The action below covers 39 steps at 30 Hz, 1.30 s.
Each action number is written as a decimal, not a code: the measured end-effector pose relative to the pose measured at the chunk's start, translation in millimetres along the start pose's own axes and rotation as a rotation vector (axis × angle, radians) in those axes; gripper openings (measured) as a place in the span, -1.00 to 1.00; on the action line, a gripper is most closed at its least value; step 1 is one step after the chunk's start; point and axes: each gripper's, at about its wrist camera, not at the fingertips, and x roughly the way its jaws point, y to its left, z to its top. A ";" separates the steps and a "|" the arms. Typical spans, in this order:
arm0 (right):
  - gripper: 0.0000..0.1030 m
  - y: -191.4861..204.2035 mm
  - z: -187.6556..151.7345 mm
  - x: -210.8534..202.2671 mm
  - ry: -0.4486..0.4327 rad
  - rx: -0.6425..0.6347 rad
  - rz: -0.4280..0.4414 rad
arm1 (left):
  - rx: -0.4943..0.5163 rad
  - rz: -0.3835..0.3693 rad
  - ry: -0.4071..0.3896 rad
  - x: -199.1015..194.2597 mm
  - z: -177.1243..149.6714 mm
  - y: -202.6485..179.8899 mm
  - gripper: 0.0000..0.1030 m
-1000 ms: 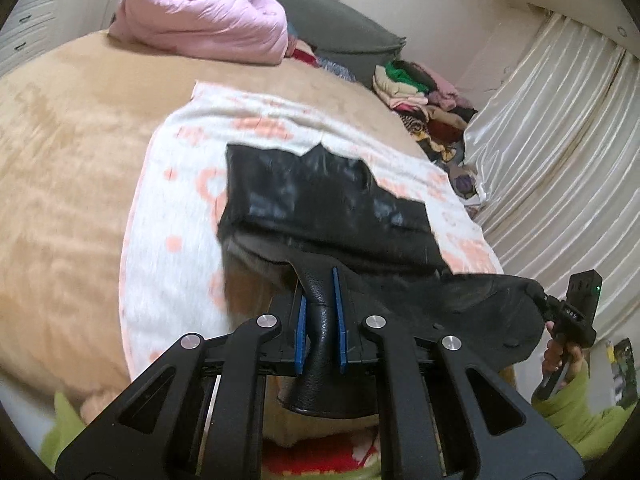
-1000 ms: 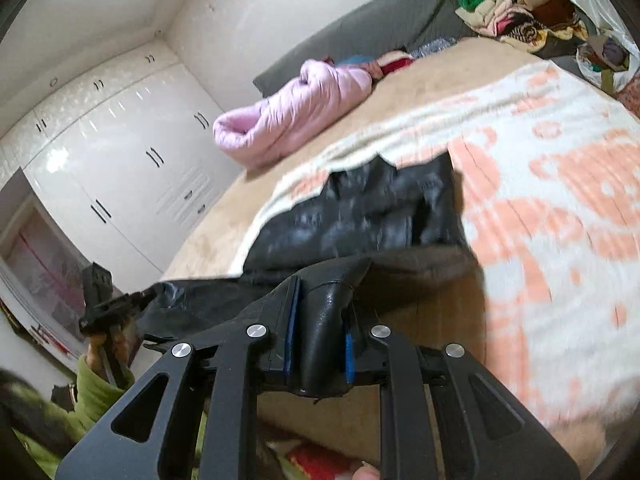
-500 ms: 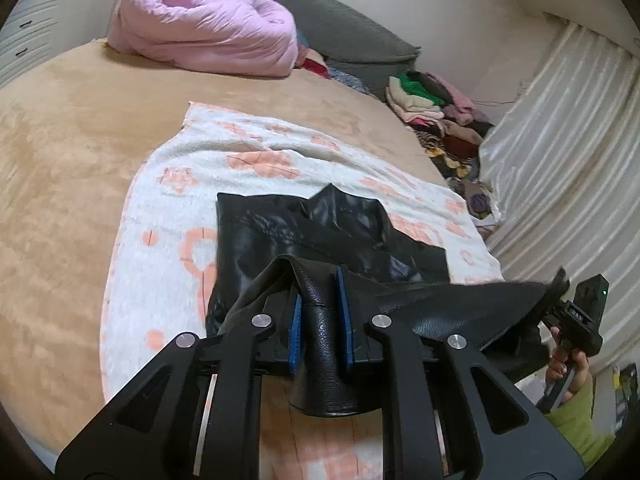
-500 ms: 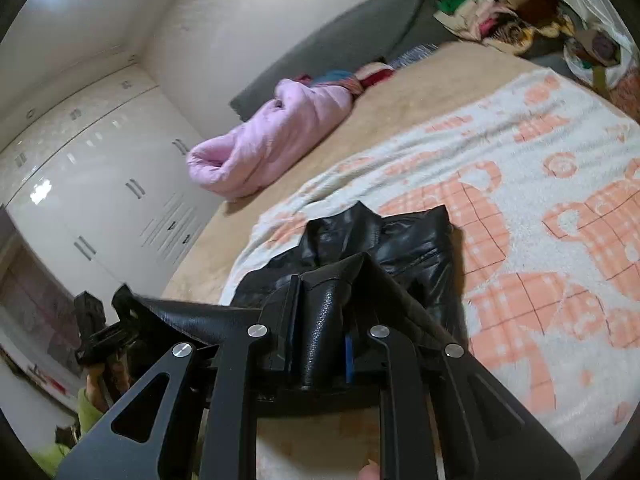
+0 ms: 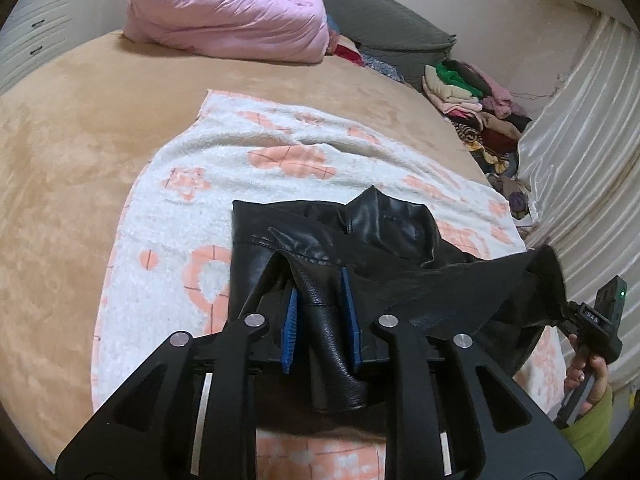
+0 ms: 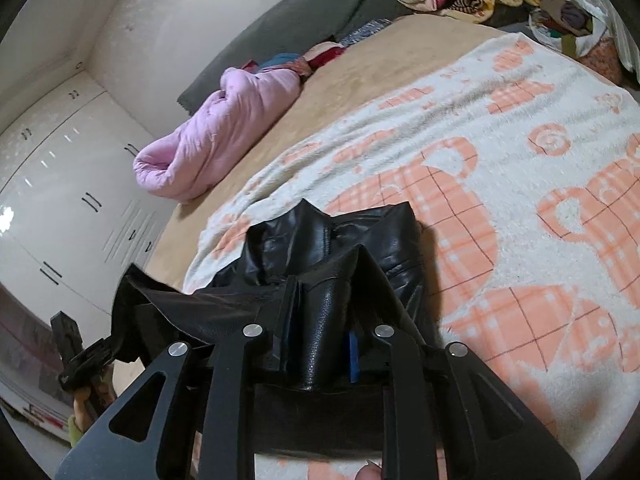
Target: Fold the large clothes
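Tan bed [image 5: 60, 168] — patterned blanket [image 5: 248, 136], pink quilt [image 5: 224, 12]

Left gripper [image 5: 318, 308] and right gripper [image 6: 320, 328] point downward, jaws opening around leather.

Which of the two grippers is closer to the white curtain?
Right. The right gripper holds the black jacket beside the curtain; the left gripper, jaws opening around the jacket, is farther across the bed.

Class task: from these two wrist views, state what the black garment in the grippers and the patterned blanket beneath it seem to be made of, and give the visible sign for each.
Black garment: likely leather or faux leather, with a semi-gloss finish; it shows a pebbled grain, soft highlights and stiff creases.

Patterned blanket: probably plush fleece, with a matte finish; the pile looks fuzzy and tufted, white with peach checked motifs.
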 end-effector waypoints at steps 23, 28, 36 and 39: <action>0.45 2.4 -7.3 24.6 -0.045 -0.243 -0.250 | 0.098 0.120 -0.079 11.4 3.7 6.3 -0.15; 0.45 10.1 -9.1 63.7 0.010 -0.378 -0.355 | 0.203 0.192 0.015 59.5 -4.3 5.9 -0.14; -0.52 -1.0 11.9 107.7 0.034 -0.375 -0.383 | 0.219 0.234 0.013 96.3 1.1 11.7 -0.73; -0.72 0.3 17.5 94.8 -0.025 -0.326 -0.392 | 0.159 0.194 -0.064 77.6 7.4 14.6 -0.93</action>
